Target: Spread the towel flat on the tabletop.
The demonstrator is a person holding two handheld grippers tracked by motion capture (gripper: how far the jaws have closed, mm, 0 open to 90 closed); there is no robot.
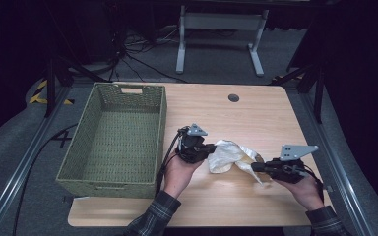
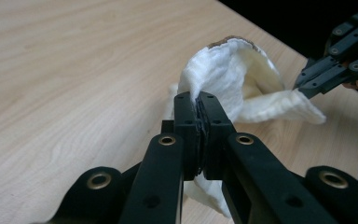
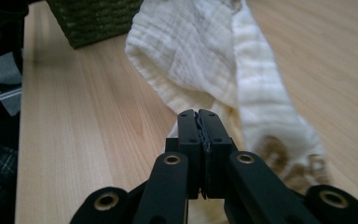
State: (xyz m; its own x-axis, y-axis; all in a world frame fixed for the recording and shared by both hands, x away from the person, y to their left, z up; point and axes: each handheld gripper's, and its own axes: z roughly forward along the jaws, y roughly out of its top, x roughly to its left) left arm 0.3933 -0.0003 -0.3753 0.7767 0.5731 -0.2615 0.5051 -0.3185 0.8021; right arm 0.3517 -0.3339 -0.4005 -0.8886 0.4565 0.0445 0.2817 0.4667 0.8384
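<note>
A crumpled white cloth (image 1: 225, 156) with a brown pattern at one end lies on the wooden table (image 1: 256, 113), held between my two grippers. My left gripper (image 1: 211, 147) is shut on the cloth's left side; in the left gripper view its jaws (image 2: 199, 95) pinch a fold of the cloth (image 2: 223, 70). My right gripper (image 1: 253, 166) holds the cloth's right end, a stretched strip. In the right gripper view its jaws (image 3: 199, 114) are closed with the cloth (image 3: 186, 42) running out ahead of them. The right gripper (image 2: 303, 88) also appears in the left gripper view, nipping the strip's tip.
A green woven basket (image 1: 162, 123) stands empty on the table's left side, just left of my left hand; its corner (image 3: 93, 18) appears in the right gripper view. A round cable hole (image 1: 234, 98) sits near the table's far edge. A desk frame stands on the floor beyond.
</note>
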